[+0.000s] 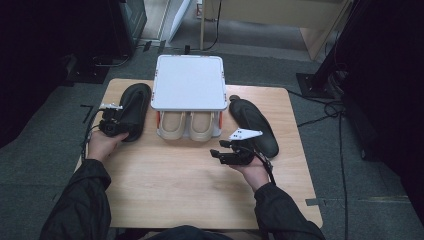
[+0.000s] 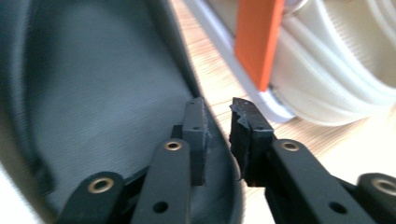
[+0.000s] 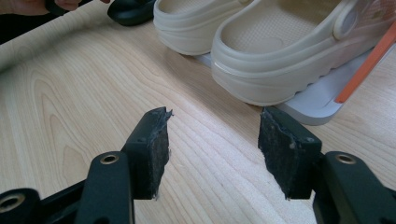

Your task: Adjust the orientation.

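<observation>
Two black insoles lie on the wooden table (image 1: 175, 185), the left insole (image 1: 134, 102) and the right insole (image 1: 257, 129). Between them stands a white shoe rack (image 1: 189, 82) with a pair of cream clogs (image 1: 187, 125) under its top. My left gripper (image 1: 119, 117) sits at the near right edge of the left insole (image 2: 93, 93). Its jaws (image 2: 218, 128) stand a little apart with the insole's rim running between them, and the pads do not press on it. My right gripper (image 1: 215, 154) hovers open over bare wood in front of the clogs (image 3: 280, 51), nothing between its jaws (image 3: 212, 149).
The rack has orange posts (image 2: 258, 37) and a white base plate (image 3: 317, 100) that juts out past the clogs. Grey carpet, cables and dark equipment surround the table. The near half of the tabletop is bare wood between the person's forearms.
</observation>
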A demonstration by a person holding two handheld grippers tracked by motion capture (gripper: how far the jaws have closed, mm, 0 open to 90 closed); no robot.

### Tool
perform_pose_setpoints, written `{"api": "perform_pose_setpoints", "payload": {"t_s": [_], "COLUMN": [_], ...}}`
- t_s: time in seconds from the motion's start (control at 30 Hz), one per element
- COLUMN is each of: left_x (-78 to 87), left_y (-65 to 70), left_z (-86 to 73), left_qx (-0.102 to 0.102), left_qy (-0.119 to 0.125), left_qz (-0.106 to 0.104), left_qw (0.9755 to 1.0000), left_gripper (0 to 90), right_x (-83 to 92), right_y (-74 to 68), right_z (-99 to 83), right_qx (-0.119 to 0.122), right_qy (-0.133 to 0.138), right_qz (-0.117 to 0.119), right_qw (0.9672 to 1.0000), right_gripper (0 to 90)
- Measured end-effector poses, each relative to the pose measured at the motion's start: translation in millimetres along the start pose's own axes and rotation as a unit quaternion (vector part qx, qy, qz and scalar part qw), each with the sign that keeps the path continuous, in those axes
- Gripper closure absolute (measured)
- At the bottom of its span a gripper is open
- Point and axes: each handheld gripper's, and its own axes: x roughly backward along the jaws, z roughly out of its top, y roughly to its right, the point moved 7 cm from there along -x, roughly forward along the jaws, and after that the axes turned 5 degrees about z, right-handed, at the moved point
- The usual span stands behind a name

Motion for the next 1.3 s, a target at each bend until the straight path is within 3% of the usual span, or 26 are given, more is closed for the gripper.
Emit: {"api": "perform_pose_setpoints", "payload": {"t_s": [0.1, 0.23, 0.4, 0.53, 0.63, 0.7, 0.83, 0.93, 1.0, 1.07, 1.3], "left_x": [3.3, 14.6, 25.4, 30.3, 31.5, 32.9, 28.0, 25.2, 22.3, 18.4, 5.0], "left_y": [-3.2, -8.3, -17.2, -27.6, -35.9, -42.1, -50.7, -53.5, -56.4, -59.2, -68.9], "left_z": [3.2, 14.5, 21.8, 24.4, 28.9, 33.1, 34.0, 37.0, 38.3, 39.8, 43.8], "left_qx": [-0.003, -0.007, -0.019, -0.007, -0.013, -0.003, -0.004, -0.004, -0.014, -0.02, -0.008], "left_qy": [-0.001, 0.025, 0.038, 0.044, 0.038, 0.043, 0.032, 0.046, 0.028, 0.027, 0.022], "left_qz": [0.006, 0.015, 0.021, 0.029, 0.038, 0.033, 0.039, 0.041, 0.049, 0.056, 0.07], "left_qw": [1.0, 0.9996, 0.9989, 0.9986, 0.9985, 0.9985, 0.9987, 0.9981, 0.9983, 0.9979, 0.9973], "left_gripper": [71.5, 67.2, 58.4, 54.9, 52.9, 51.5, 51.3, 51.0, 50.3, 50.0, 48.8], "right_x": [-0.1, -0.5, 0.4, 0.1, 0.3, 0.8, 2.2, 4.5, 5.9, 7.8, 16.6], "right_y": [0.0, 0.0, -0.3, 0.4, 1.2, 1.9, 2.1, 2.6, 2.8, 3.6, 6.1], "right_z": [0.4, -1.0, -0.4, -0.8, -1.4, -2.6, -4.3, -5.5, -7.0, -8.5, -14.0], "right_qx": [-0.002, -0.005, -0.003, -0.008, -0.007, -0.009, -0.013, -0.015, -0.018, -0.018, -0.027], "right_qy": [0.002, -0.002, -0.001, 0.0, -0.001, -0.002, -0.001, 0.001, 0.001, 0.002, 0.006], "right_qz": [0.001, 0.002, 0.002, 0.002, 0.001, 0.0, -0.003, -0.007, -0.008, -0.012, -0.021], "right_qw": [1.0, 1.0, 1.0, 1.0, 1.0, 1.0, 0.9999, 0.9999, 0.9998, 0.9998, 0.9994], "right_gripper": [43.4, 43.4, 43.4, 43.4, 43.4, 43.4, 43.4, 43.4, 43.4, 43.4, 43.4]}}
